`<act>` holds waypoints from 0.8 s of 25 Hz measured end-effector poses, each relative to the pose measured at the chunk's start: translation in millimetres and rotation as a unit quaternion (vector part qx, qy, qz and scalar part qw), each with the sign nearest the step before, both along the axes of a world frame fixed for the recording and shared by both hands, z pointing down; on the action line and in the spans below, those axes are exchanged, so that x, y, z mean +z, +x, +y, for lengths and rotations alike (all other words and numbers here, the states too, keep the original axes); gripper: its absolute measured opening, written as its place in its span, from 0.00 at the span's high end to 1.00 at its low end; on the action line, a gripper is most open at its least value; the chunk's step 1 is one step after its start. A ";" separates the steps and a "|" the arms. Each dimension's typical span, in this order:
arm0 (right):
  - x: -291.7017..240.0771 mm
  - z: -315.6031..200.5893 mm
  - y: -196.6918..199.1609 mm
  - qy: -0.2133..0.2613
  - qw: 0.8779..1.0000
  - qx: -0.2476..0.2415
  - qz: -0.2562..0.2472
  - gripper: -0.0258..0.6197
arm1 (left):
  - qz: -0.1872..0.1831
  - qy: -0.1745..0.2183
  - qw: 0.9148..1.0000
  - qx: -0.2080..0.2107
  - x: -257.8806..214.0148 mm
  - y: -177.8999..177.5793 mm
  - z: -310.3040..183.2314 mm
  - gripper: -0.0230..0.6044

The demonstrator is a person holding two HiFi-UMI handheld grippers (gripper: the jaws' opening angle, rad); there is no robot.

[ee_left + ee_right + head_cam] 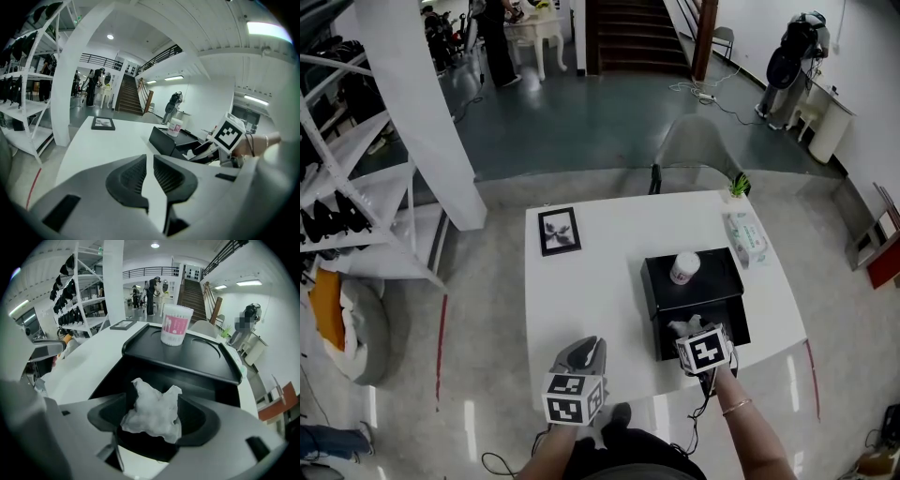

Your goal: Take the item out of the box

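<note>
Right gripper [157, 419] spread wide around crumpled white wad [150, 399] in black box [187, 352], bench's [581, 281] front-right corner; left gripper [149, 176] closed, empty.

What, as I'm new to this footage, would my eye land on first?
A crumpled white wad lies in the open compartment of the black box at the near right of the white table, framed between the wide-open jaws of the right gripper. On the box's top stands a white cup with pink print.
</note>
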State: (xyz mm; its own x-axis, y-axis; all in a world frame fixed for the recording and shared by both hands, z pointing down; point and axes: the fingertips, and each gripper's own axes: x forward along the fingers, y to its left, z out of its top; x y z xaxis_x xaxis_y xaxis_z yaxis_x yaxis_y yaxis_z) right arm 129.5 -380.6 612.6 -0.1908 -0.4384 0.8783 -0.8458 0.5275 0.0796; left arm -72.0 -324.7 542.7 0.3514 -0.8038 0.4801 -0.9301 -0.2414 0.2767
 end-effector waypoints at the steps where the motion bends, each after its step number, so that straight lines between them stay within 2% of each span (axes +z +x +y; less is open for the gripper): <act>1: 3.5 0.8 -0.1 -0.003 1.000 -0.005 0.012 0.43 | 0.001 0.000 1.000 0.000 0.4 0.1 0.0 0.89; 5: 14.5 3.6 3.8 -0.010 0.997 -0.014 0.069 0.53 | 0.003 -0.001 1.000 0.001 2.6 1.7 0.0 0.89; 9: 15.3 1.6 7.2 -0.008 0.995 -0.016 0.099 0.62 | 0.002 -0.002 1.000 0.001 2.6 -0.3 0.3 0.89; 20: 11.2 -0.1 12.5 0.024 0.992 -0.031 0.120 0.75 | -0.002 0.001 1.000 0.005 -1.6 0.0 2.1 0.89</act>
State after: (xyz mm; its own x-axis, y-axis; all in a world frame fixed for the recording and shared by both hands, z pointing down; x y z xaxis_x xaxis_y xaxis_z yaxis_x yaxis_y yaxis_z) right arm 142.0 -380.7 623.8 -0.0072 -0.4743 0.8803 -0.7658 0.5687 0.3002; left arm -72.0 -322.6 541.1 0.3579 -0.8011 0.4797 -0.9288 -0.2523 0.2716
